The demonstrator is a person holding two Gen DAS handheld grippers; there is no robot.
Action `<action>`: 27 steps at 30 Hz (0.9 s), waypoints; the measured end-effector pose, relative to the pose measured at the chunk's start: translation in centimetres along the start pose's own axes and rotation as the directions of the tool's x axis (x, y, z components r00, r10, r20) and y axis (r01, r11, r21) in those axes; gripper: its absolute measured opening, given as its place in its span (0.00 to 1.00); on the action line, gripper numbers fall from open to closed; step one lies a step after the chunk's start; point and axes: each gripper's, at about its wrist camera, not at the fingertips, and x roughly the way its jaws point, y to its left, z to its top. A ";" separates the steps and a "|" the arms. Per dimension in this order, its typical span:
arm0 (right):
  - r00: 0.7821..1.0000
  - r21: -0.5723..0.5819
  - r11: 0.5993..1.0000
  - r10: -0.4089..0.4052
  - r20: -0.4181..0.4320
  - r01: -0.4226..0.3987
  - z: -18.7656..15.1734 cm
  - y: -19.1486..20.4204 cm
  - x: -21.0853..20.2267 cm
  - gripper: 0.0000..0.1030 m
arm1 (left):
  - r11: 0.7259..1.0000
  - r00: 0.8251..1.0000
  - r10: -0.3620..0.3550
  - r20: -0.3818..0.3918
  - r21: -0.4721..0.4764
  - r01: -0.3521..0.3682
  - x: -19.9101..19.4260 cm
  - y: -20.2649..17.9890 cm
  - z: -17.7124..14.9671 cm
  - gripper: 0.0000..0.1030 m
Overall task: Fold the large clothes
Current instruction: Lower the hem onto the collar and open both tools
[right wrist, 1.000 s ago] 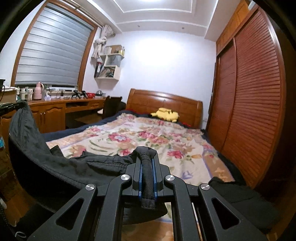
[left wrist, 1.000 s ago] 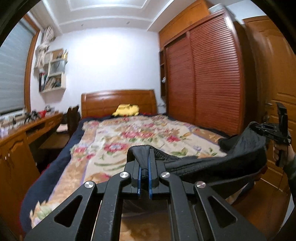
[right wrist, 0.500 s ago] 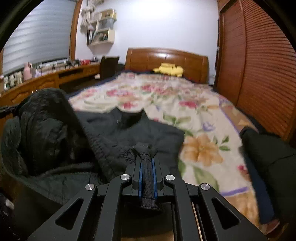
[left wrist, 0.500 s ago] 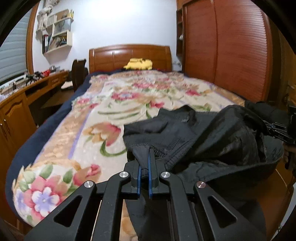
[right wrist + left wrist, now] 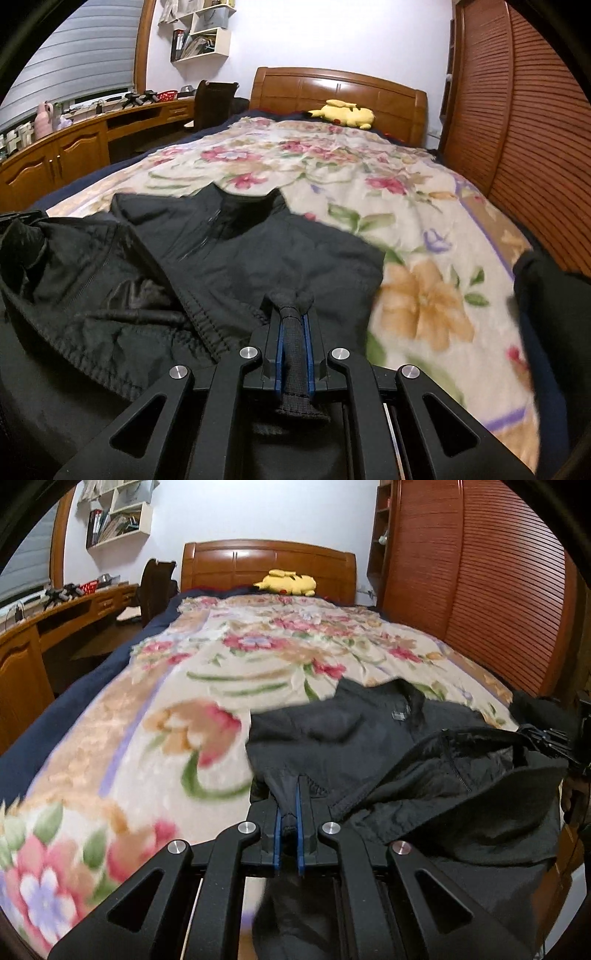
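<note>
A large black jacket (image 5: 369, 738) lies with its collar end spread on the floral bedspread (image 5: 184, 686) near the bed's foot; its lower part bunches and hangs over the edge. My left gripper (image 5: 288, 794) is shut on the jacket's hem at its left side. My right gripper (image 5: 293, 314) is shut on a ribbed hem or cuff of the jacket (image 5: 258, 251) at its right side. The right gripper also shows at the far right of the left wrist view (image 5: 554, 738).
A yellow plush toy (image 5: 288, 583) lies by the wooden headboard (image 5: 269, 565). A slatted wardrobe (image 5: 480, 583) stands along the right, a wooden desk (image 5: 74, 147) and chair (image 5: 214, 99) along the left. Another dark garment (image 5: 554, 302) lies at the bed's right foot corner.
Both grippers have swung forward and down over the bed with the jacket. The jacket, first held up stretched between them, now lies partly spread on the bedspread.
</note>
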 end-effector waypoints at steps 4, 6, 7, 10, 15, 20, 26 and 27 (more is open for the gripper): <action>0.999 0.001 1.000 -0.031 0.008 0.031 2.6 -0.8 3.7 0.09 | 1.000 0.999 0.017 0.030 0.006 -0.017 1.6 -0.1 3.6 0.06; 0.999 -0.006 0.999 -0.054 0.008 0.054 4.2 -1.2 5.3 0.09 | 1.000 0.999 0.012 0.045 -0.001 -0.012 2.2 0.1 5.0 0.06; 0.997 -0.019 0.997 -0.073 0.007 0.073 4.9 -1.4 6.8 0.09 | 1.000 0.998 0.017 0.054 0.004 -0.018 2.6 0.0 5.9 0.06; 0.993 -0.045 0.992 -0.120 0.006 0.120 7.0 -1.4 9.2 0.09 | 0.999 0.996 0.039 0.074 0.015 -0.040 3.9 -0.1 8.0 0.06; 0.984 -0.028 0.984 -0.177 0.014 0.177 9.5 -1.7 12.8 0.09 | 0.998 0.994 0.063 0.085 0.026 -0.065 6.4 -0.1 10.8 0.07; 0.976 -0.036 0.975 -0.219 -0.022 0.218 10.3 -1.5 16.3 0.10 | 0.997 0.995 0.071 0.063 0.029 -0.073 8.8 -0.2 11.6 0.08; 0.978 -0.041 0.979 -0.201 -0.051 0.199 9.7 -0.5 16.2 0.25 | 0.996 0.995 0.058 0.080 0.068 -0.063 8.6 -0.7 9.7 0.43; 0.977 -0.037 0.978 -0.209 -0.037 0.207 9.7 -0.5 15.7 0.32 | 0.995 0.994 0.059 0.090 0.071 -0.065 8.1 -0.7 9.4 0.51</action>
